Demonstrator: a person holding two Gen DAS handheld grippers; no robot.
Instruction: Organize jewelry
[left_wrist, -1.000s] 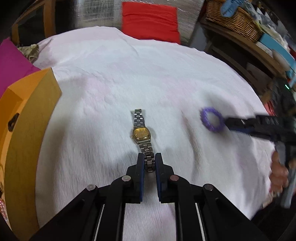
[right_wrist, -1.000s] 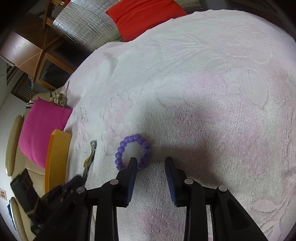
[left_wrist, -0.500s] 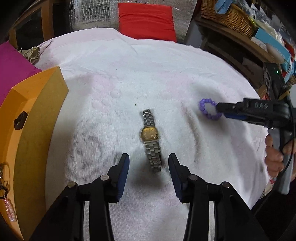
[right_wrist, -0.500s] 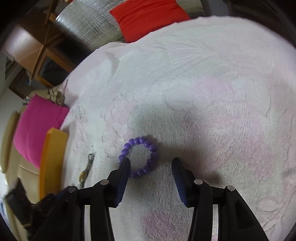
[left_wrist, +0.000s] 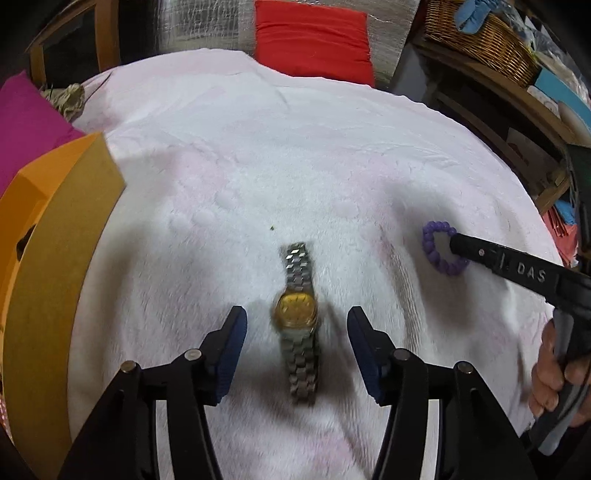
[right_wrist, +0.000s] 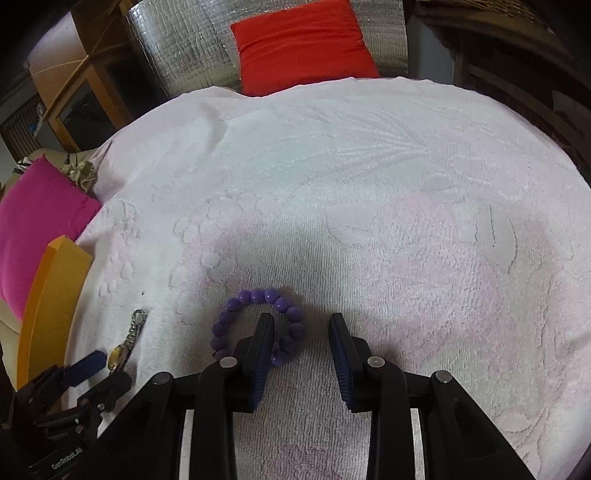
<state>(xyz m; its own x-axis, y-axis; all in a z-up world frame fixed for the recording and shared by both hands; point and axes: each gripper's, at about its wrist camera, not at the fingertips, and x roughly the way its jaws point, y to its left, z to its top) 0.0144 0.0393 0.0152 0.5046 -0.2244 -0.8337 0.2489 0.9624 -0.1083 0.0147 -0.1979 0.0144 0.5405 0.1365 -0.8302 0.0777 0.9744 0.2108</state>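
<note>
A silver-band watch (left_wrist: 295, 321) with a gold face lies flat on the white towel (left_wrist: 295, 166). My left gripper (left_wrist: 295, 315) straddles the watch with its jaws opening, and neither pad touches it. A purple bead bracelet (right_wrist: 258, 325) lies on the towel to the right. My right gripper (right_wrist: 300, 321) is down at the bracelet with its jaws closing. Its left finger (right_wrist: 264, 339) stands inside the ring, the ring's right side lies between the pads, and the right pad is clear of it. The left wrist view shows that bracelet (left_wrist: 439, 254) and one right finger (left_wrist: 480, 254).
An open orange box (left_wrist: 55, 258) stands at the towel's left edge, with a magenta cushion (left_wrist: 26, 122) behind it. A red cushion (left_wrist: 314, 40) lies at the far edge. A wicker basket (left_wrist: 480, 40) sits on shelves at the right. A hand (left_wrist: 550, 373) grips the right handle.
My left gripper let go of the watch band, opened wide and now frames the watch face. My right gripper rolled and shifted, so its left finger now sits inside the bracelet ring.
</note>
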